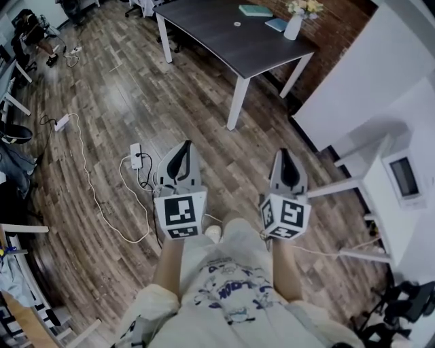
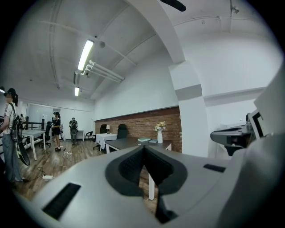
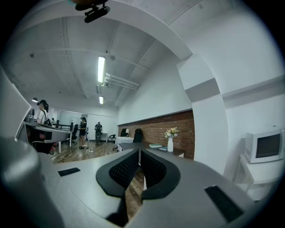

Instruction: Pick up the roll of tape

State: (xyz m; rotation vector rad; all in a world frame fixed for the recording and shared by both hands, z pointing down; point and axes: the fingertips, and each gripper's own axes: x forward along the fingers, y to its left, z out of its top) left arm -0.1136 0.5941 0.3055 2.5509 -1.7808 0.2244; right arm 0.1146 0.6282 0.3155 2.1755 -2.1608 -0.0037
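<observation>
Finding 1, target. A small pale ring, judged to be the roll of tape (image 1: 237,24), lies flat on the dark worktop (image 1: 204,30). It sits left of the white vase (image 1: 293,26) in the head view, apart from it and nearer the worktop's middle. 2 books (image 1: 255,10) lie beyond it, also left of the vase. It is too small for the identification to be certain, and neither gripper view resolves it.

Finding 2, claws. The left claw (image 1: 185,145) has its pads together with nothing between them, confirmed in the left gripper view (image 2: 143,149). The right claw (image 1: 283,153) is likewise closed and empty (image 3: 139,152). Both are held over the wood floor (image 1: 122,102), on the near side of the worktop from the vase and well apart from it.

Finding 3, governing relation. The ring lies straight ahead of both claws, well apart, about midway between the 2 lines they point along. Neither claw is clearly the nearer. Lying flat, the ring offers no long axis; its rim is the only purchase.

Assessment. The approach is not yet made. Whichever claw is chosen must open before reaching the ring.
</observation>
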